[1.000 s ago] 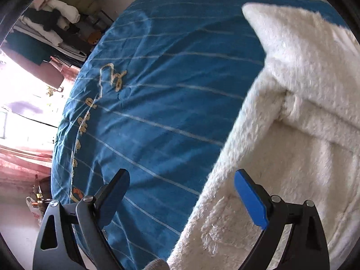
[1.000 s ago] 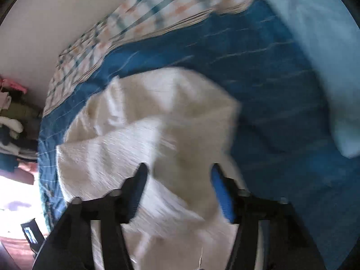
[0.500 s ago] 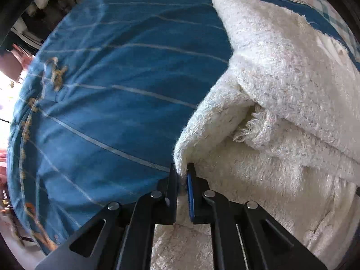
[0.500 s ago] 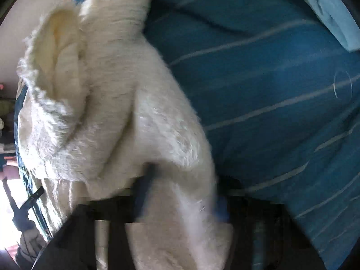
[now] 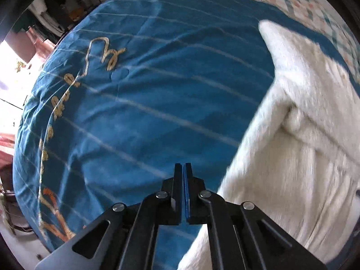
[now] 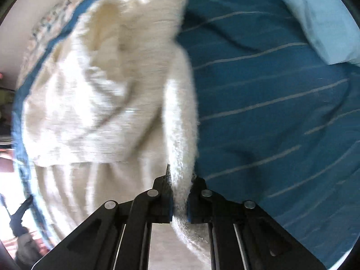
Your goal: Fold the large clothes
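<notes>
Two tools over a fleecy garment on the bed

Your blue striped bedspread (image 5: 157, 94) fills both views, and the cream fleece garment (image 6: 101, 94) lies bunched on it (a pale blue pillow (image 6: 326, 22) sits at the far corner). Your right tool (image 6: 180, 193) pinches a fold of the fleece; your left tool (image 5: 182, 180) is pressed together on nothing, just beside the garment's edge.

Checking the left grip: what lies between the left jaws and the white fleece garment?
Only bare blue bedspread, per the left wrist view; left gripper is shut empty beside the garment.
</notes>
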The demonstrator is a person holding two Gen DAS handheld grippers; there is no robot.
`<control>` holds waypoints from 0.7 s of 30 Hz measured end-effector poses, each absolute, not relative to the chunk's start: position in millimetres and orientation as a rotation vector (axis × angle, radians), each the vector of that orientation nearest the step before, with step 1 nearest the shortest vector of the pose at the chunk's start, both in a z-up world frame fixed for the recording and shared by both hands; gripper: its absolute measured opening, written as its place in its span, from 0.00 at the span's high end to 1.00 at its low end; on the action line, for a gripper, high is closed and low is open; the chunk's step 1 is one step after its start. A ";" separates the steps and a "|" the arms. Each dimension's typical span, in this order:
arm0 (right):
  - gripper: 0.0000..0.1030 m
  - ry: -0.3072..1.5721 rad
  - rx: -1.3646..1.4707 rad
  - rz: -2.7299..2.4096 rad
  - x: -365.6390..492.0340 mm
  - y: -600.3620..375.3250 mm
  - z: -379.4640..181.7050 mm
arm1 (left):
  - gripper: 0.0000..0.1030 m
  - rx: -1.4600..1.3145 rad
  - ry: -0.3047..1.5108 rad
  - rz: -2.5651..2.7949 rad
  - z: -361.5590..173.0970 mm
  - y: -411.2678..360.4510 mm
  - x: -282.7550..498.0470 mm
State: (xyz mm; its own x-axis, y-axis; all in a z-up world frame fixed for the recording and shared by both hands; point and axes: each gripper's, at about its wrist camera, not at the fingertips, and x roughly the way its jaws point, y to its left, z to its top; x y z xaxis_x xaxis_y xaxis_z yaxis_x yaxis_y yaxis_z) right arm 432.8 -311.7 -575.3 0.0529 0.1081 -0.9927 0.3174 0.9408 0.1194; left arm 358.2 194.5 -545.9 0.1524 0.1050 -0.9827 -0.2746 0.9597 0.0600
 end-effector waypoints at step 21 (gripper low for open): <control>0.66 1.514 0.025 -0.137 499.9 -298.5 -589.4 | 0.27 0.572 1.374 0.606 -615.5 83.0 402.0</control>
